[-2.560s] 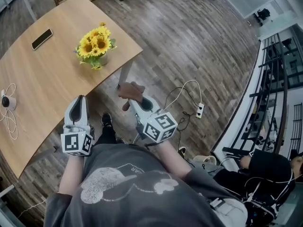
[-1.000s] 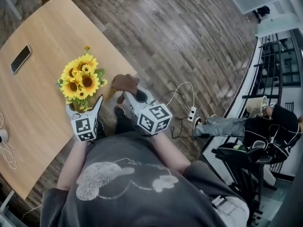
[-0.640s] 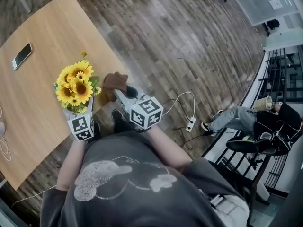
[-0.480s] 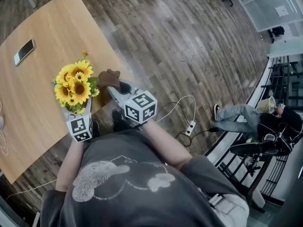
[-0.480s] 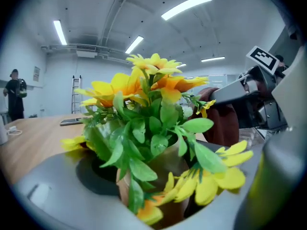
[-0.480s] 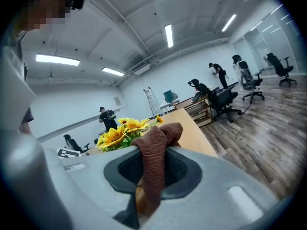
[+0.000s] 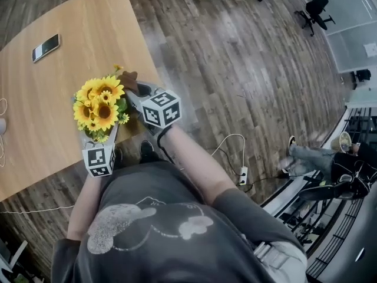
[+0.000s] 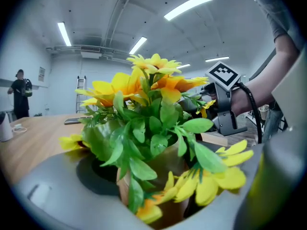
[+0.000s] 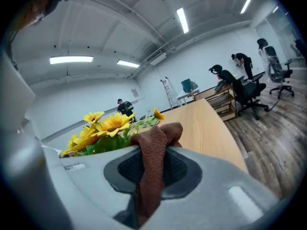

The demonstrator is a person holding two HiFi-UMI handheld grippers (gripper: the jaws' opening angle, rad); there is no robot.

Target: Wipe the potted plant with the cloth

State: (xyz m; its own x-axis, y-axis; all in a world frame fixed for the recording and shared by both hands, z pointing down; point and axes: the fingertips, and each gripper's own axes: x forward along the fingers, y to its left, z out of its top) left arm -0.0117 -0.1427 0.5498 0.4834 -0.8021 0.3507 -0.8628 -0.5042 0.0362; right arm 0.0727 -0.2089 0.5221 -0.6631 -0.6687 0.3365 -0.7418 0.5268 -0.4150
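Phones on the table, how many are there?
1: a dark flat phone lies on the light wooden table beyond the potted yellow sunflowers; more may lie off-frame.

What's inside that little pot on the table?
Yellow sunflowers and green leaves rise from the pot; the foliage covers its mouth, so whatever fills it is hidden.

We find no words or numbers we can read; the cubes (image 7: 99,161) on the left gripper (image 7: 103,135) and right gripper (image 7: 134,92) bear only black-and-white square markers; the shirt's pale print (image 7: 118,227) and a small wall notice (image 8: 41,74) are too blurred for us to make out.
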